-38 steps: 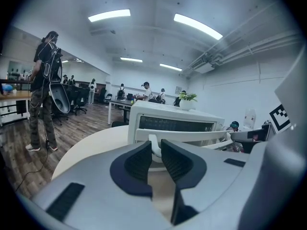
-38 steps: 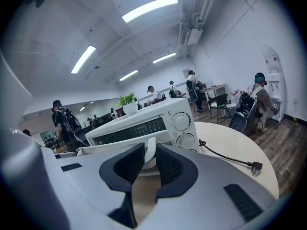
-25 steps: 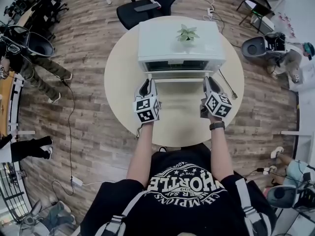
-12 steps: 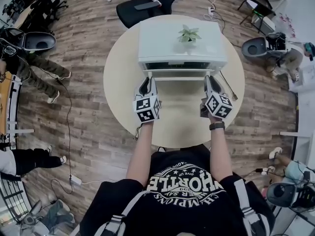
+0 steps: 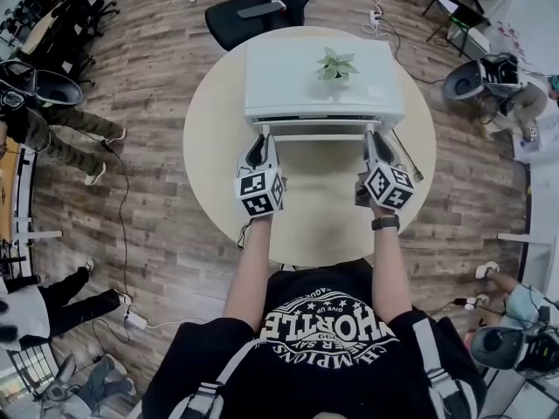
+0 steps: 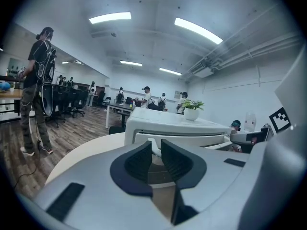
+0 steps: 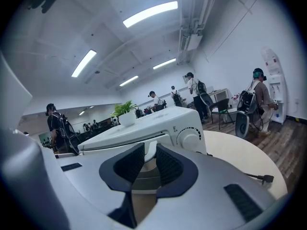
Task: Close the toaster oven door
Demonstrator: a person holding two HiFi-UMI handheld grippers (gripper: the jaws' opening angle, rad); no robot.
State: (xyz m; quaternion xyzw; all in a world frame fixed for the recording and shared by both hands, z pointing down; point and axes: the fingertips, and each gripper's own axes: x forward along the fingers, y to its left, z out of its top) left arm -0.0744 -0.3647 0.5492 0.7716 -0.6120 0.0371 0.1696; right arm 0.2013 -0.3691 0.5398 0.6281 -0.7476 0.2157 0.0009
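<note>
Since a second ago the toaster oven door has swung up nearly shut. On the table, our left tongs clamp the door handle; our right tongs likewise. We judge closing almost finished: push until it seats.

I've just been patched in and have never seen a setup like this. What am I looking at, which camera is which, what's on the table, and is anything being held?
There is no robot arm. A person holds the left hand-held gripper and the right hand-held gripper; the marker cubes are part of them. The overhead picture comes from a camera on the person's head, looking steeply down. The other two come from a camera on each gripper, looking along its jaws. On the round table stands a white toaster oven with a small potted plant on top. Its door is almost shut. Each gripper's jaws appear closed on one end of the door handle.
</note>
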